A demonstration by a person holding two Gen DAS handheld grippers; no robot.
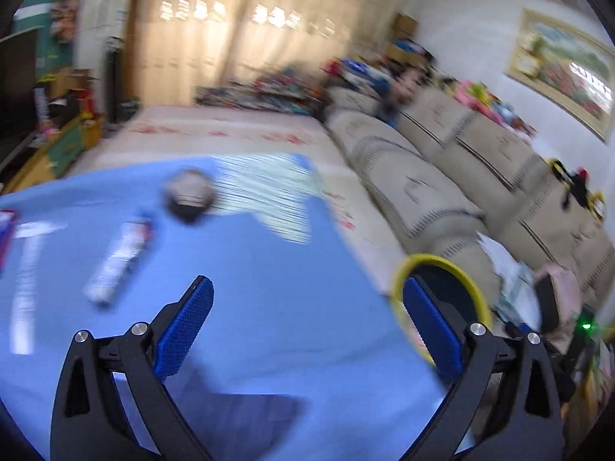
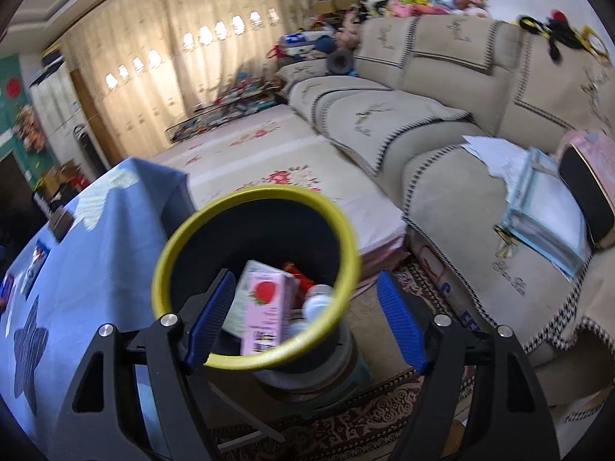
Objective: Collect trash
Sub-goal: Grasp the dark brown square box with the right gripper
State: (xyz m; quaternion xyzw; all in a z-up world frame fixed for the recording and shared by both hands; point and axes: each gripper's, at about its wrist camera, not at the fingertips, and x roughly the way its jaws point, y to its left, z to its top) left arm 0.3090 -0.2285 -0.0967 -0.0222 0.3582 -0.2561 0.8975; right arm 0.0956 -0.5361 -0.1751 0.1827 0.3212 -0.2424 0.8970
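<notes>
A dark bin with a yellow rim (image 2: pixel 184 234) stands beside the blue-covered table (image 2: pixel 107 238); its rim also shows in the left wrist view (image 1: pixel 430 259). Inside lie a pink strawberry carton (image 2: pixel 265 307), a red wrapper (image 2: pixel 298 274) and a white bottle (image 2: pixel 317 299). My right gripper (image 2: pixel 305 319) is open and empty just above the bin's mouth. My left gripper (image 1: pixel 307 322) is open and empty over the blue table (image 1: pixel 269 269). On the table lie a white tube-like wrapper (image 1: pixel 117 259) and a round crumpled item (image 1: pixel 188 194), both blurred.
A beige sofa (image 2: pixel 442 123) runs along the right with papers and a folder (image 2: pixel 546 211) on it. A floral mat (image 2: pixel 269 161) lies beyond the table. A patterned rug (image 2: pixel 365 415) lies under the bin. Clutter lines the far wall.
</notes>
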